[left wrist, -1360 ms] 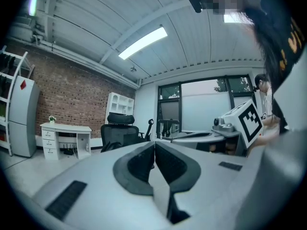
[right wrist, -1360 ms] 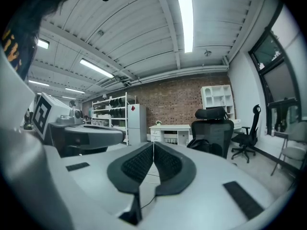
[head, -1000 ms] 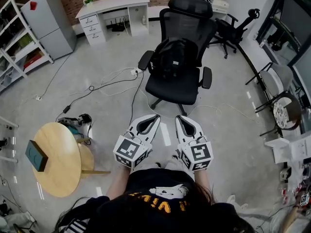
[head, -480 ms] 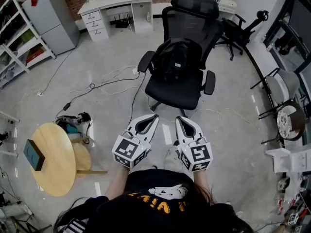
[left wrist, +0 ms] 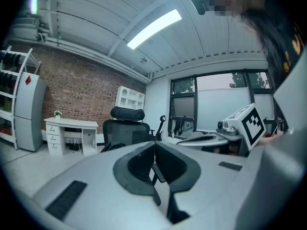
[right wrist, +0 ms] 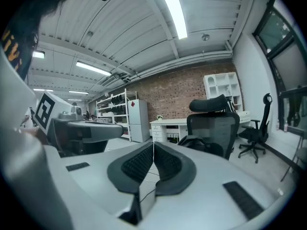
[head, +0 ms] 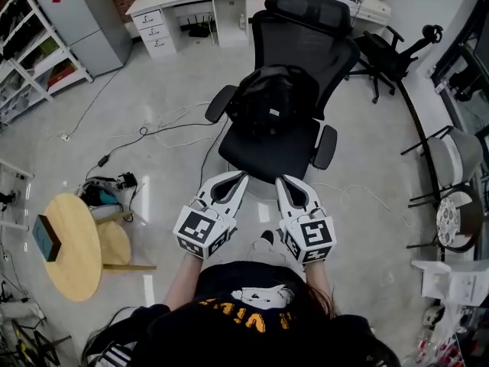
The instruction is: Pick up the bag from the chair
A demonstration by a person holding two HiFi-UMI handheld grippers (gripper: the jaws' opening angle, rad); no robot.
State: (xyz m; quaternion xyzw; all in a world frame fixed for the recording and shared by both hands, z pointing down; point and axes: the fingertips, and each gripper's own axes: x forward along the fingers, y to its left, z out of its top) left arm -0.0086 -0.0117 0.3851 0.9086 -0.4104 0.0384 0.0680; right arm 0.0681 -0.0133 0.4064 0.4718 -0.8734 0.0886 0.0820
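In the last 1 second the person had stepped closer, bringing the left gripper (head: 240, 177) and right gripper (head: 282, 182), both with jaws closed on nothing, up to the front edge of the chair (head: 263, 150), where the bag (head: 269, 98) sat untouched against the backrest, so reaching probably came next.

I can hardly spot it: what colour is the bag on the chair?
Black, like the chair under it; the bag shows best in the head view.
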